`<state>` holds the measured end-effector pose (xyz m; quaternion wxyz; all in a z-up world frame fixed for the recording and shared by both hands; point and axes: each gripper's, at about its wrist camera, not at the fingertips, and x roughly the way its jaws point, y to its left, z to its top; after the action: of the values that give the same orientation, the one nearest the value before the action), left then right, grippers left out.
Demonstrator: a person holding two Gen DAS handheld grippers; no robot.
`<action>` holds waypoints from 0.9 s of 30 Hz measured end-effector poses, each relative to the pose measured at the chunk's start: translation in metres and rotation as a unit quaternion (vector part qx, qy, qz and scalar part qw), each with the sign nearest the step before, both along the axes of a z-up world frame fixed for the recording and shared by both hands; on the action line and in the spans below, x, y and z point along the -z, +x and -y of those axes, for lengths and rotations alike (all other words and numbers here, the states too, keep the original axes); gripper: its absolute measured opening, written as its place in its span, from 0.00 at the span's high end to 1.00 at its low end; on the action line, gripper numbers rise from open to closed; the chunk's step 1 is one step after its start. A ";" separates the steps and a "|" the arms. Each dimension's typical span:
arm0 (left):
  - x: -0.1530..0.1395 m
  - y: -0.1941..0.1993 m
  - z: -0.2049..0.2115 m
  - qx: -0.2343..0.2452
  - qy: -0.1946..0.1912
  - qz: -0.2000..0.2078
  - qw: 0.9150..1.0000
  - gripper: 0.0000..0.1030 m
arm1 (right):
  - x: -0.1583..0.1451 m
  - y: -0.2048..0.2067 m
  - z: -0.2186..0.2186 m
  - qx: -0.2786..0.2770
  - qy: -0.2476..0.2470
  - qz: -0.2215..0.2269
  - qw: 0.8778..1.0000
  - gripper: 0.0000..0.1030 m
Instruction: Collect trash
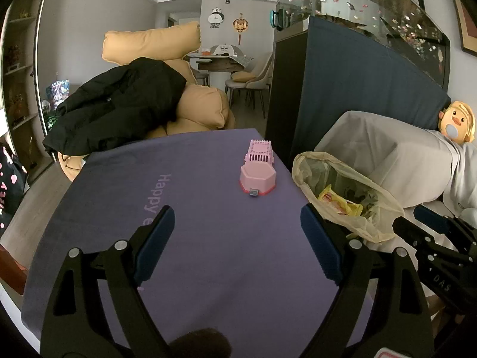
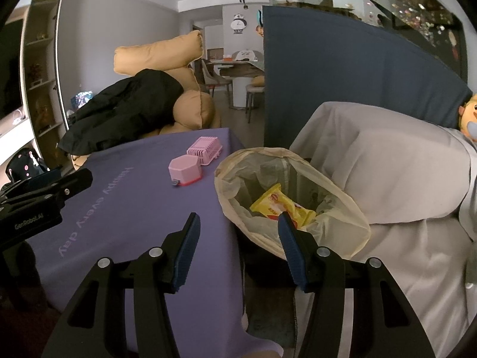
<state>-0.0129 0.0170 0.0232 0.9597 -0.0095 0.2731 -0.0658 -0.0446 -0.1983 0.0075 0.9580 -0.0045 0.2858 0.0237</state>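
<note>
A bin lined with a pale yellow bag (image 2: 351,208) stands beside the table's right edge; it also shows in the left wrist view (image 1: 301,170). A yellow wrapper (image 2: 277,205) lies inside it, also seen in the left wrist view (image 1: 337,201). My right gripper (image 2: 238,232) is open and empty, hovering at the table edge just short of the bin. My left gripper (image 1: 237,223) is open and empty above the purple tablecloth (image 1: 193,208). A pink hexagonal box (image 1: 258,176) and a pink slatted basket (image 1: 261,149) sit on the table ahead.
A sofa under a pale grey cover (image 2: 387,179) lies right of the bin. A dark blue screen (image 1: 342,89) stands behind. A tan beanbag with a black jacket (image 1: 119,104) sits beyond the table's far edge.
</note>
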 end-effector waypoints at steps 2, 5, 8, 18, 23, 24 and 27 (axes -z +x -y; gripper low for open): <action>0.000 0.000 0.000 0.000 0.000 0.000 1.000 0.20 | 0.000 -0.001 0.000 0.002 0.001 0.000 1.000 0.50; 0.000 0.000 0.000 0.000 0.000 -0.001 1.000 0.20 | 0.001 -0.001 0.001 0.003 0.001 0.000 1.000 0.50; 0.000 0.000 0.000 0.000 0.000 0.000 1.000 0.20 | 0.002 0.000 0.001 0.005 0.002 -0.001 1.000 0.50; 0.002 -0.001 0.000 0.001 0.000 -0.002 1.000 0.20 | 0.001 -0.001 0.002 0.007 0.002 -0.001 1.000 0.50; 0.004 0.000 0.000 0.003 0.000 -0.001 1.000 0.20 | 0.001 -0.003 0.002 0.010 0.001 0.001 1.000 0.50; 0.005 0.000 0.000 0.004 0.000 -0.002 1.000 0.20 | 0.001 -0.003 0.002 0.011 0.001 0.001 1.000 0.50; 0.006 0.002 -0.002 0.005 -0.001 -0.006 1.000 0.20 | 0.000 -0.005 0.002 0.012 0.001 0.003 1.000 0.50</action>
<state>-0.0111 0.0188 0.0168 0.9578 -0.0095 0.2784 -0.0710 -0.0494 -0.1998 0.0072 0.9591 0.0001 0.2829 0.0121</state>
